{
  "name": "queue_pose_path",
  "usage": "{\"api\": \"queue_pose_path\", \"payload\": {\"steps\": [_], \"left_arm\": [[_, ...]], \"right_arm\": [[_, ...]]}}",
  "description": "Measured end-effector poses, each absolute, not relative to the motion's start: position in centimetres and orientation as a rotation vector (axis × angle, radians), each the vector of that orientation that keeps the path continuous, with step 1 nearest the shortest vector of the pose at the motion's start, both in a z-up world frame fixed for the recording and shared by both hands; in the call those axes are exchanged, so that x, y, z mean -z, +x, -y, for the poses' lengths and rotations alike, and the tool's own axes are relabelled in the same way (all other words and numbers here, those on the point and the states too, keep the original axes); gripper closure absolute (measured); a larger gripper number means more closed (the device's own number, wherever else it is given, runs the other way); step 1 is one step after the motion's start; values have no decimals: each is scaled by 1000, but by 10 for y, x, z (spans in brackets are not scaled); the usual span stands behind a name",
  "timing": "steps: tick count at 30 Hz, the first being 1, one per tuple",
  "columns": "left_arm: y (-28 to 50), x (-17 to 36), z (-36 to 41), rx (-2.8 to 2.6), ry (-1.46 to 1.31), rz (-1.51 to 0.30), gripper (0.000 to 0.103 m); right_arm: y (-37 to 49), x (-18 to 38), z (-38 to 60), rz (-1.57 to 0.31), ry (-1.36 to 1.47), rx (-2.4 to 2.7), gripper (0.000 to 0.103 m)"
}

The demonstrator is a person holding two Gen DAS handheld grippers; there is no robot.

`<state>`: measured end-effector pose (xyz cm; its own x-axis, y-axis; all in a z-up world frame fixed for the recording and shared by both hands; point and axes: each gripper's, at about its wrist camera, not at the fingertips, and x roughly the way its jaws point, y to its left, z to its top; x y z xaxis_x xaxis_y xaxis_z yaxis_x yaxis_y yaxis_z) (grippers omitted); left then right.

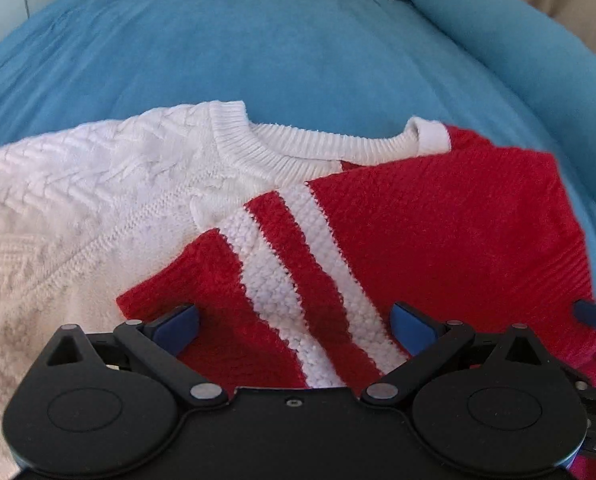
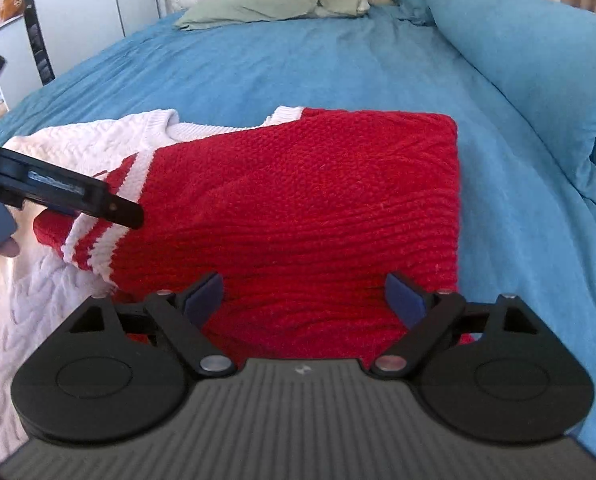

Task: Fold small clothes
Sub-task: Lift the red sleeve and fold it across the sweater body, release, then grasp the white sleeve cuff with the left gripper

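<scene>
A knit sweater, half white cable knit (image 1: pixel 78 184) and half red (image 1: pixel 437 232), lies on the blue bed. Its red sleeve with two white stripes (image 1: pixel 298 264) is folded across the white chest. My left gripper (image 1: pixel 294 324) is open just above the striped sleeve end, holding nothing. In the right wrist view the red side (image 2: pixel 298 208) is folded into a flat panel, with the striped cuff (image 2: pixel 98 240) at its left. My right gripper (image 2: pixel 303 294) is open over the red panel's near edge, empty. The left gripper (image 2: pixel 78 196) shows at the left of that view.
The blue bedspread (image 2: pixel 317 68) spreads beyond the sweater. A rolled blue duvet (image 2: pixel 537 60) runs along the right side. A green pillow (image 2: pixel 266 4) lies at the head of the bed. A grey cabinet (image 2: pixel 78 4) stands at the far left.
</scene>
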<state>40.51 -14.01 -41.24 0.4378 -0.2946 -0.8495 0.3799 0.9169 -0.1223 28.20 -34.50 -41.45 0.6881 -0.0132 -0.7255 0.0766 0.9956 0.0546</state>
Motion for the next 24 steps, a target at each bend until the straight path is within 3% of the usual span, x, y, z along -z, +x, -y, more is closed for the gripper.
{"api": "queue_pose_path", "payload": {"steps": [11,17,24], "left_arm": [[387,381,92,317,37,-1062,0],[371,349,7,165,-13,-1033,0],[386,303,-122,-28,-259,-976,0]], "right_arm": [[267,398,340,-892,91,47,0],[265,362,329,-841,67,25,0],[277,300,280,-860,115,-32,0]]}}
